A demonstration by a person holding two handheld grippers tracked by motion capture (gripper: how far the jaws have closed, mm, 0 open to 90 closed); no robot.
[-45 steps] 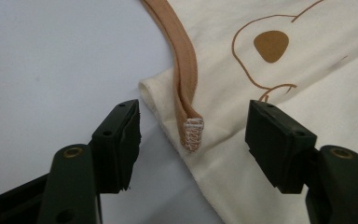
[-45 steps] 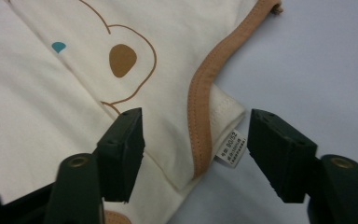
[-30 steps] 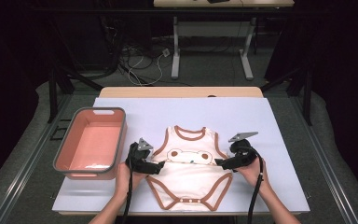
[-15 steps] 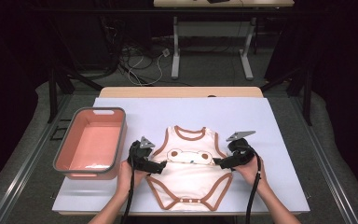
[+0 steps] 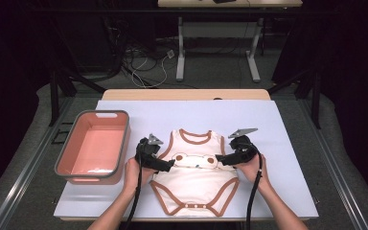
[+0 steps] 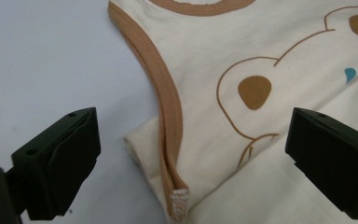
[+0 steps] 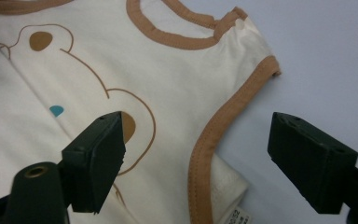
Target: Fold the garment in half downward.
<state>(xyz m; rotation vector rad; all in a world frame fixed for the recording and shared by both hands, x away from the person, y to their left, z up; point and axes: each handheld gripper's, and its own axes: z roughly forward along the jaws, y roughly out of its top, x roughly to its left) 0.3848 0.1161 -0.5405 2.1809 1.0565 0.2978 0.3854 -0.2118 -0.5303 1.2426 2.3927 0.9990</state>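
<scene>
Left gripper (image 5: 168,164) and right gripper (image 5: 222,159): jaws wide, holding nothing; the right's have just been closing, the left's opening then easing back. We straddle the side hems of the baby bodysuit (image 5: 195,177), mid-table (image 5: 287,143). Pinch both fabric layers evenly. Cream, brown-trimmed, bear print, lying flat.

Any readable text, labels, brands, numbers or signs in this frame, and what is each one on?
No text can be read with certainty.
A small white tag at the bodysuit's side seam carries tiny dark print, seemingly digits, cut off at the frame edge and too small to read.
The bodysuit's front shows only a bear drawing, no words.
The pink bin and the white table cover bear no visible marking.
</scene>
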